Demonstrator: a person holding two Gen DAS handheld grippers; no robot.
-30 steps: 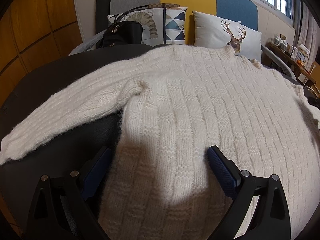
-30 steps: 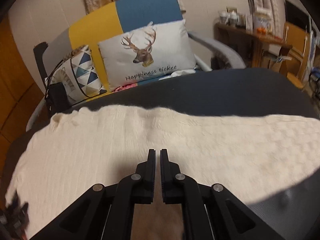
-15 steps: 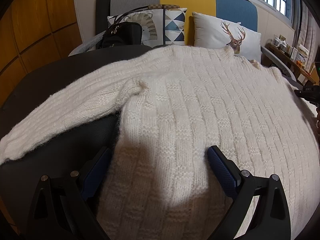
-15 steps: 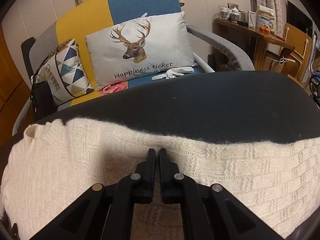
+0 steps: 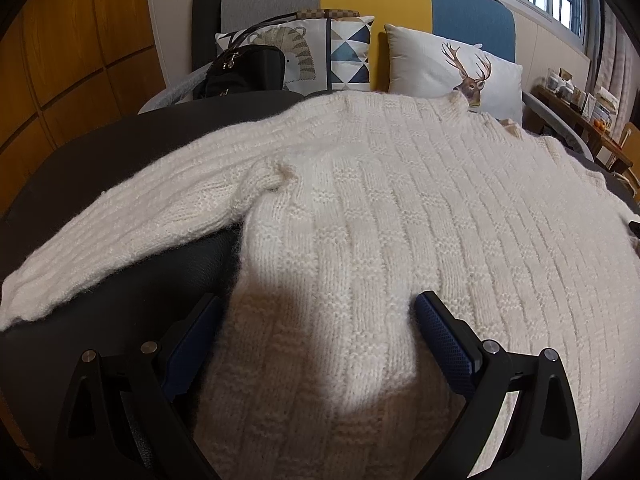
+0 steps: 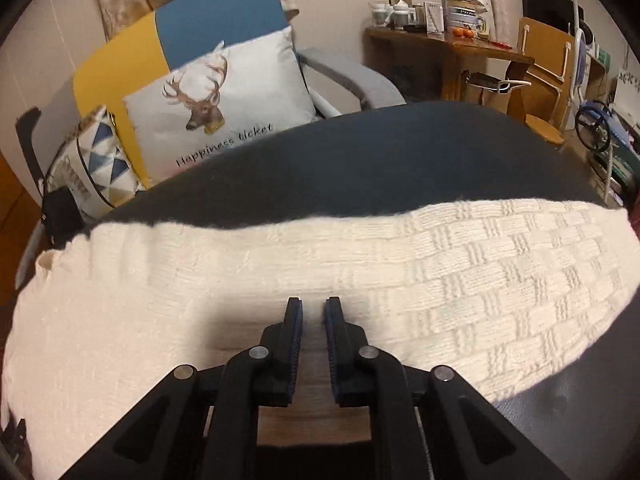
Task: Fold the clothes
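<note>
Showing sweater sleeve, left view; right view, side table.

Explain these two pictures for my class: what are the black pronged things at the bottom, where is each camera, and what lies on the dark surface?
Each pronged thing is a hand-held claw; a person holds one in each hand, with a camera mounted on it looking along its fingers. The left claw stands wide open over a cream knitted sweater, spread flat on the dark surface. The right claw has just been opening slightly, with a narrow gap and nothing gripped, above the sweater's other sleeve. A sofa with a deer cushion stands behind. Nothing is held.
</note>
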